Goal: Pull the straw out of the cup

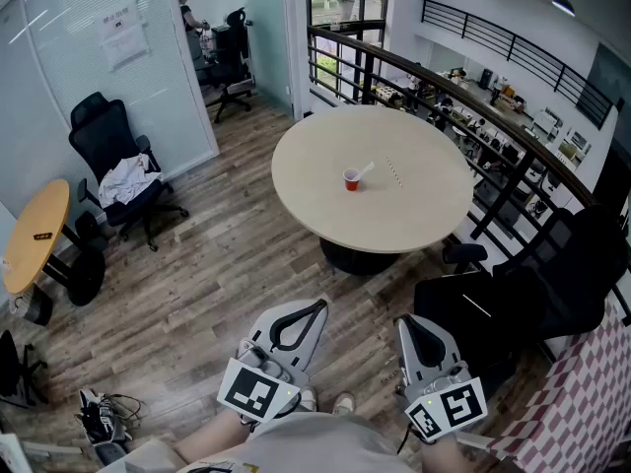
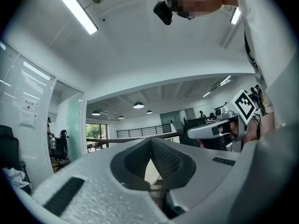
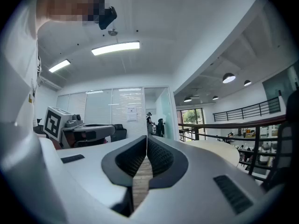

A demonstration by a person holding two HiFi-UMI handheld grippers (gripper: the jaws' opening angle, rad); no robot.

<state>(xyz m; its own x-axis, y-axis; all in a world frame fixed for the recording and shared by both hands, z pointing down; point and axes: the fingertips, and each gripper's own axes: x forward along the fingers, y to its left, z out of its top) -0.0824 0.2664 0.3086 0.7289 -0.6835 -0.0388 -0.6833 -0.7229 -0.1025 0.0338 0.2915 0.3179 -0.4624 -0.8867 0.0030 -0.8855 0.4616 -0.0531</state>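
A small red cup (image 1: 351,180) stands near the middle of the round beige table (image 1: 315,195), with a white straw (image 1: 366,169) leaning out of it to the right. A second thin straw (image 1: 394,172) lies flat on the table right of the cup. Both grippers are held low, close to my body, well short of the table. My left gripper (image 1: 317,304) (image 2: 150,139) has its jaws together with nothing between them. My right gripper (image 1: 402,321) (image 3: 146,137) is likewise shut and empty. Each gripper appears in the other's view: the right gripper (image 2: 218,129) and the left gripper (image 3: 88,131).
A black office chair (image 1: 537,289) stands right of the table, beside a dark railing (image 1: 434,87). Another black chair (image 1: 118,170) with cloth on it and a small yellow table (image 1: 35,235) are at the left. A person (image 1: 187,13) stands far back. Wood floor lies between me and the table.
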